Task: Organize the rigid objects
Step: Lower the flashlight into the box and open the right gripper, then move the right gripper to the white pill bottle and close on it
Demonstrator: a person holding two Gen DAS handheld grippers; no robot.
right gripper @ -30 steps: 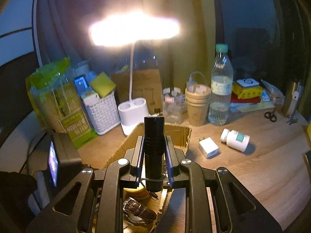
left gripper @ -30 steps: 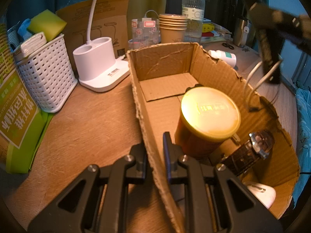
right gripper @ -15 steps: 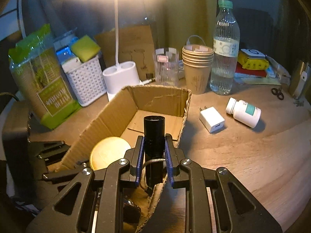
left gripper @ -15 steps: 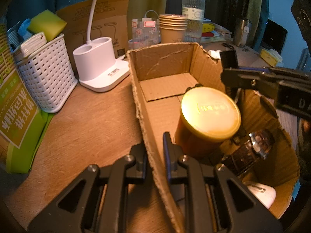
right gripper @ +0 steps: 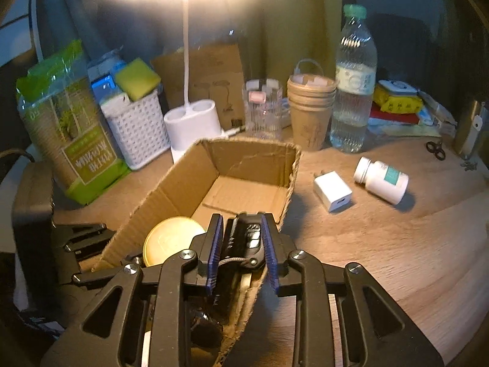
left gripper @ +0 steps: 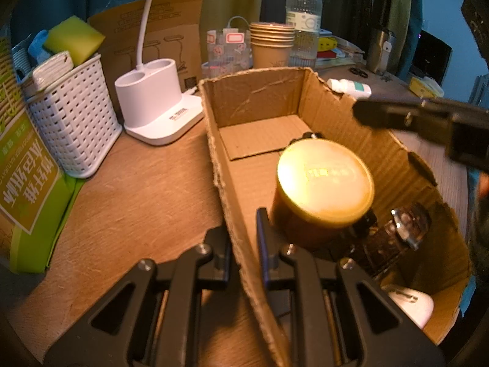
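Since half a second before, the right gripper (right gripper: 240, 244) had spread, releasing the black flashlight (right gripper: 244, 241) into the cardboard box (right gripper: 171, 183), long axis toward twelve o'clock. The left gripper (left gripper: 243, 238) pinched the box wall.

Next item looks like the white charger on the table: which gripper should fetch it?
Right. The right gripper stands open over the cardboard box, beside the white charger. The left gripper pinches the box wall, steadying it.
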